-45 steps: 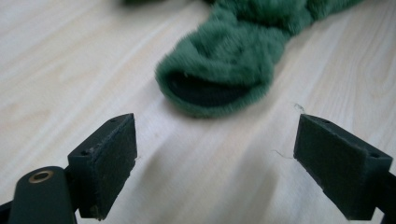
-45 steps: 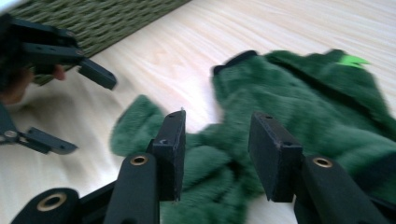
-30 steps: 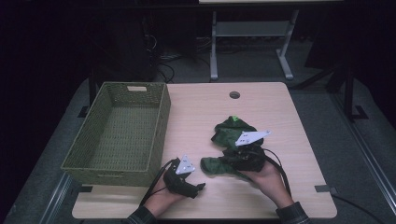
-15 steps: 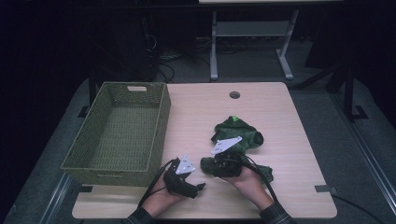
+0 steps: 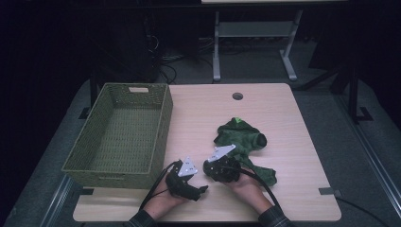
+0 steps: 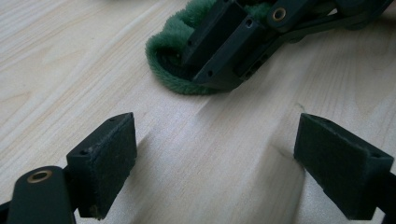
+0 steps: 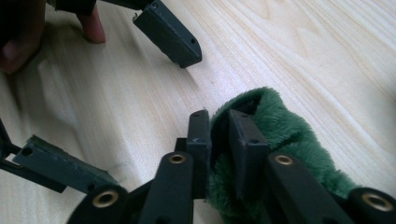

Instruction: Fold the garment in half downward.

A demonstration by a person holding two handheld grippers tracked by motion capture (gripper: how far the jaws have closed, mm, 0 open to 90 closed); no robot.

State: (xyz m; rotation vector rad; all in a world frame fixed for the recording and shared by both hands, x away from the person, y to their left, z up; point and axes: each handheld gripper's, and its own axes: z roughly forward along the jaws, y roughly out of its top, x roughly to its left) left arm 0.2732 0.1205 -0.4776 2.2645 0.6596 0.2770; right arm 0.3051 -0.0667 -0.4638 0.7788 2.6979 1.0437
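Observation:
A green fuzzy cloth [image 5: 241, 137] lies crumpled on the right half of the wooden table [image 5: 203, 109]. My right gripper [image 5: 213, 170] sits at its near-left edge. In the right gripper view the gripper [image 7: 219, 122] has just been closing, and its pads now pinch a fold of the cloth [image 7: 285, 126]. My left gripper [image 5: 198, 183] rests low by the table's front edge, open, with bare wood between its pads [image 6: 105, 154]. It faces the right gripper [image 6: 219, 70] and the cloth's rim [image 6: 168, 60] from close by.
A woven green basket [image 5: 163, 123] stands open on the left of the table. A round cable hole [image 5: 237, 96] is in the far middle. Behind the table are a desk frame and cables on a dark floor.
My right hand has moved left and down toward the left gripper, and its jaws have closed onto the cloth's edge. The left hand has stayed in place.

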